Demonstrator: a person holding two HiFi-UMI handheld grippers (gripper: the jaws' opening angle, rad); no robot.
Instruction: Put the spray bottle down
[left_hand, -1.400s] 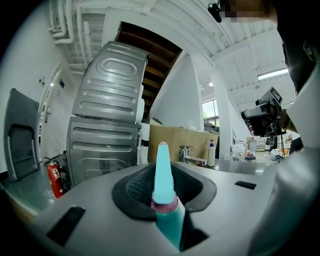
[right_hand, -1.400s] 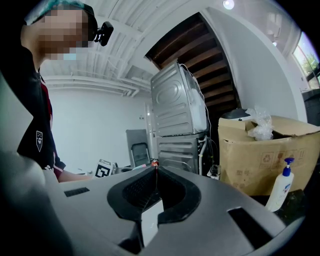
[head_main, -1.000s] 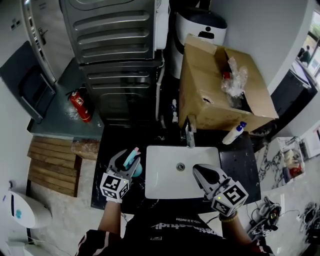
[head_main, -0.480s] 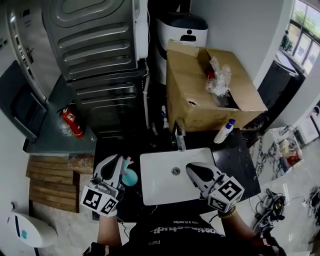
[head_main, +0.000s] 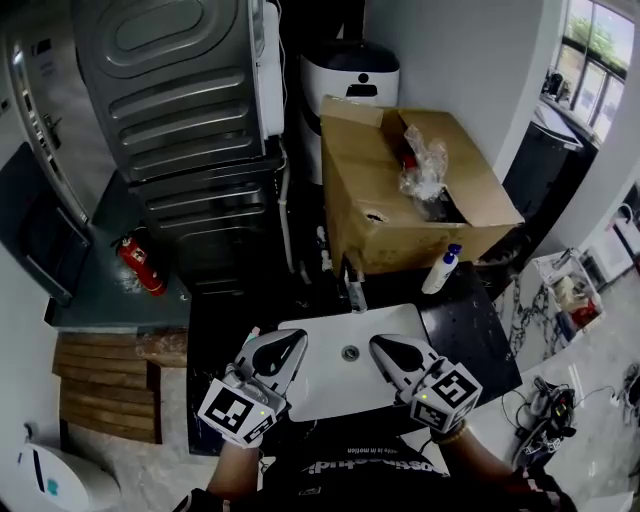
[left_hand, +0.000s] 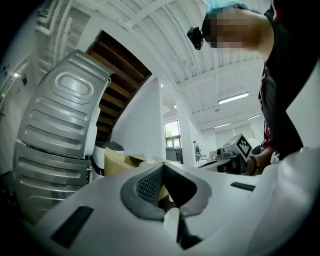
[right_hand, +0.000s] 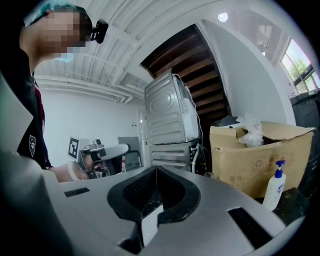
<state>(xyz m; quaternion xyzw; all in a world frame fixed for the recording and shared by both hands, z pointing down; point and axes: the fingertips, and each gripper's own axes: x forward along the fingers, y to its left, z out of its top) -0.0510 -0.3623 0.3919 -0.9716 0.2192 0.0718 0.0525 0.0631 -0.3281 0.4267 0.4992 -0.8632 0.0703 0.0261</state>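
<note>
My left gripper (head_main: 297, 340) is shut with nothing in it and hangs above the left edge of the white sink (head_main: 335, 385). In the left gripper view its jaws (left_hand: 162, 167) meet at the tip and point at the box and the room beyond. The teal spray bottle is almost wholly hidden under that gripper; a small pale bit (head_main: 251, 333) peeks out at its left side on the black counter. My right gripper (head_main: 377, 345) hovers over the sink's right part, shut and empty (right_hand: 156, 169).
A faucet (head_main: 355, 290) stands behind the sink. An open cardboard box (head_main: 400, 200) sits at the back, with a white pump bottle (head_main: 443, 268) (right_hand: 274, 186) beside it. A grey machine (head_main: 170, 90) towers at the left, and a red fire extinguisher (head_main: 140, 265) lies below it.
The left gripper let go of the teal spray bottle on the counter, shut, and rose toward the sink on the right. The right gripper stayed put.
</note>
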